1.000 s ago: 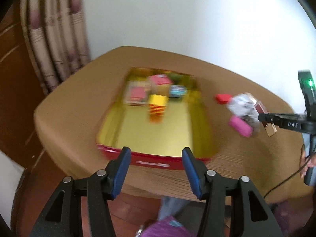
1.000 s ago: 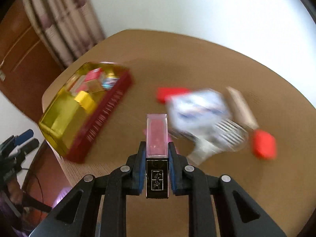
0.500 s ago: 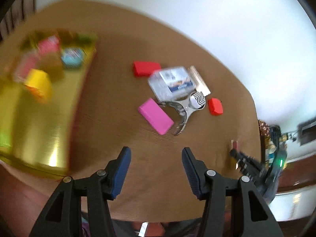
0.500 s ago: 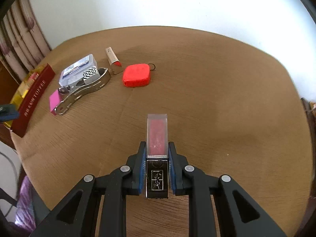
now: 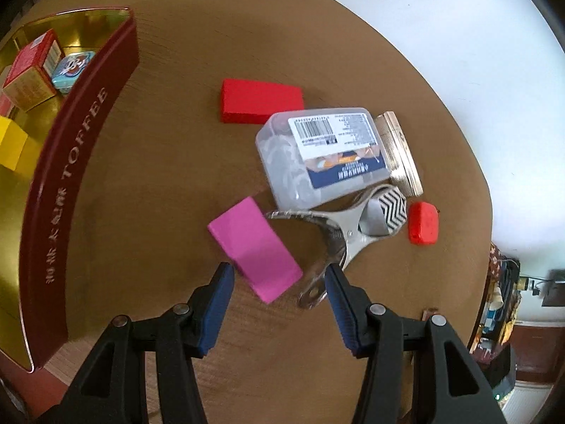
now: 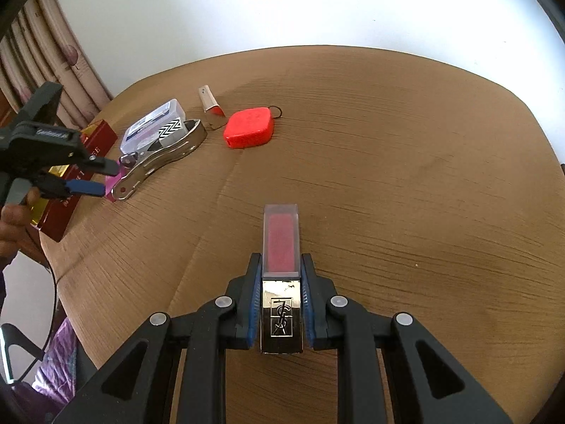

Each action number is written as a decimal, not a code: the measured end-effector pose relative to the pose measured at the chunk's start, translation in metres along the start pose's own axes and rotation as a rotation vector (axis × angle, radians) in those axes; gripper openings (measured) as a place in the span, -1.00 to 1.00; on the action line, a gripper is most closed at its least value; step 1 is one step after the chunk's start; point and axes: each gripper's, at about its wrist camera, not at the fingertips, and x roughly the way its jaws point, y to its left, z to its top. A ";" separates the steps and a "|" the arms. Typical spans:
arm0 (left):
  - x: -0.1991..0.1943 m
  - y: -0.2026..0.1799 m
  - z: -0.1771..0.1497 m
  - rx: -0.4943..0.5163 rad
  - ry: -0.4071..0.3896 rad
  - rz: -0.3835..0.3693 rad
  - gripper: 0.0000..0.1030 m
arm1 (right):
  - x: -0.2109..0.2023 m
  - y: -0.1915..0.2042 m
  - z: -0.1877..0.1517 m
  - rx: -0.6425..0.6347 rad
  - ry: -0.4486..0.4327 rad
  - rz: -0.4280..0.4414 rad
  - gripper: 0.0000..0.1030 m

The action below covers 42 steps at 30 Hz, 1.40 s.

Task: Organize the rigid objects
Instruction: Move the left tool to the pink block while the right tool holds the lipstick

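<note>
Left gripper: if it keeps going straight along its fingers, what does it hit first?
Most likely the flat pink rectangular block, lying just ahead between the open left gripper fingers; the silver metal clamp sits close beside it. Depth is unclear.

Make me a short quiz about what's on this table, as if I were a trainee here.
1. True or false: the right gripper is shut on a lipstick.
2. Which thing lies nearest the open left gripper? A. pink block B. red block C. clear box
3. Fill in: the yellow block sits inside the ____.

Key: 1 true; 2 A; 3 tin.
</note>
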 end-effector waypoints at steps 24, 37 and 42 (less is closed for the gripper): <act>-0.141 0.075 -0.041 0.091 -0.227 0.037 -1.00 | 0.003 0.007 0.000 -0.036 0.022 -0.042 -0.63; -0.130 0.052 -0.106 0.536 -0.256 0.144 -0.15 | 0.006 0.014 0.004 -0.046 0.045 -0.078 -0.56; -0.092 0.007 -0.148 0.935 -0.288 0.305 0.01 | 0.006 0.015 0.003 -0.043 0.045 -0.082 -0.56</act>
